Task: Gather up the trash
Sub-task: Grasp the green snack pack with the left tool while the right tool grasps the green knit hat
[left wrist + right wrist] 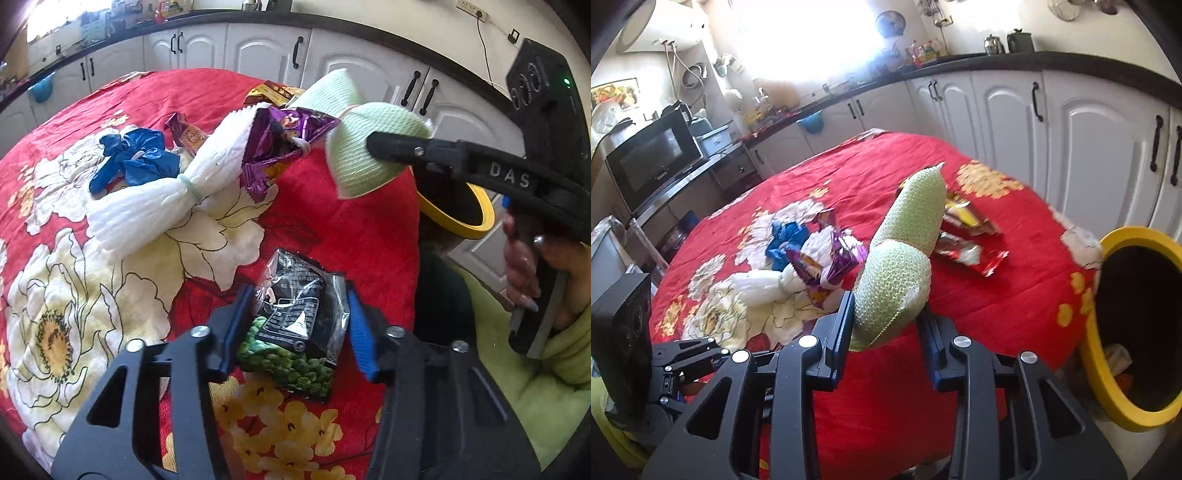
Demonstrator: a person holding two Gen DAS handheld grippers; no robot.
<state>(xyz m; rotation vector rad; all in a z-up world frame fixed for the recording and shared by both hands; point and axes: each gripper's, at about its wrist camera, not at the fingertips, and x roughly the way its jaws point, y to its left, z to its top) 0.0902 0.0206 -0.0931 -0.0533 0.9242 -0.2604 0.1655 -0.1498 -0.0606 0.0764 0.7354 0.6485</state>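
On the red flowered cloth (pixel 351 229), a black snack packet (pixel 295 317) printed with green peas lies between the blue pads of my left gripper (pixel 299 295), which press its two sides. My right gripper (pixel 886 306) is shut on a pale green foam net sleeve (pixel 897 273) and holds it up above the cloth. In the left wrist view the sleeve (pixel 362 162) hangs from that gripper (pixel 391 146). A yellow-rimmed black bin (pixel 1108 373) stands at the table's right edge with some scraps inside.
More litter lies on the cloth: a tied white foam net (pixel 159 199), a crumpled blue glove (pixel 136 158), a purple wrapper (pixel 280 140), red and yellow wrappers (pixel 975 254). White cabinets (pixel 1089 147) stand close behind. A hand (pixel 524 266) with a green sleeve holds the right tool.
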